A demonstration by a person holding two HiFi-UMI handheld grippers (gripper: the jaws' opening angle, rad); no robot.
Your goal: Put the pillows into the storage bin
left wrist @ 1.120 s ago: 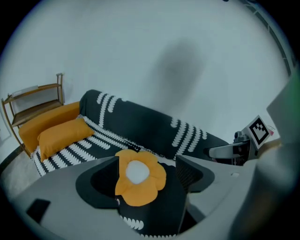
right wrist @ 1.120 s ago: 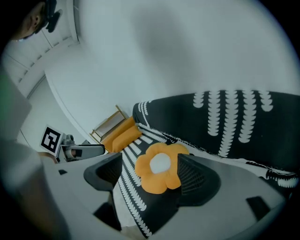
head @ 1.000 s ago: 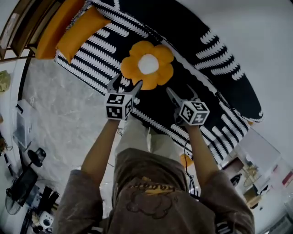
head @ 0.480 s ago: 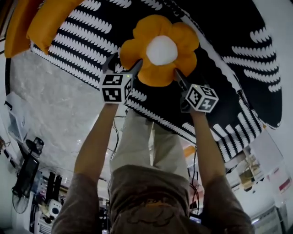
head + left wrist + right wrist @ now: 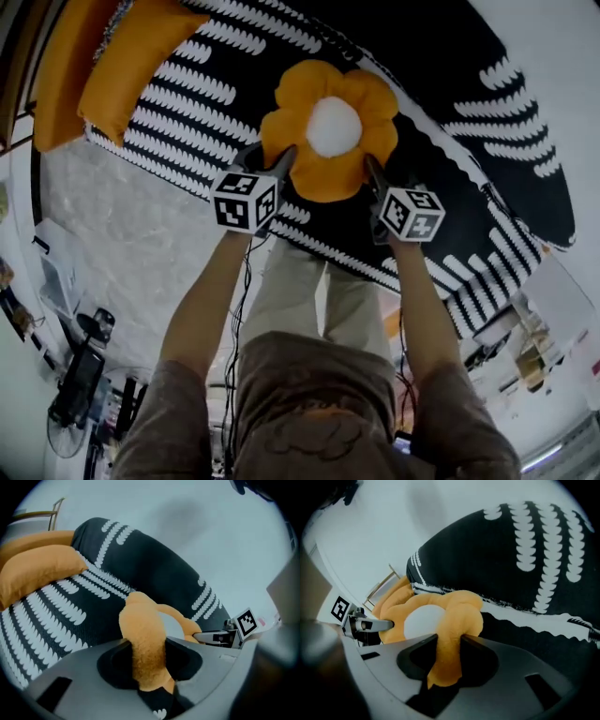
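Your left gripper (image 5: 147,651) is closing on one petal of the flower pillow (image 5: 330,131). Your right gripper (image 5: 447,660) is closing on the opposite petal, plush pinched in both. The pillow lies on the striped blanket (image 5: 450,122). Likely light, soft and floppy: grip deep near the petal roots, tips may slip. No bin in view.

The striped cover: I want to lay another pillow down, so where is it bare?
Bare: the stretch between the orange pillow and the flower pillow, and the striped cover right of the flower. Crowded: the flower's near edge, where the left gripper and right gripper are closing on its petals.
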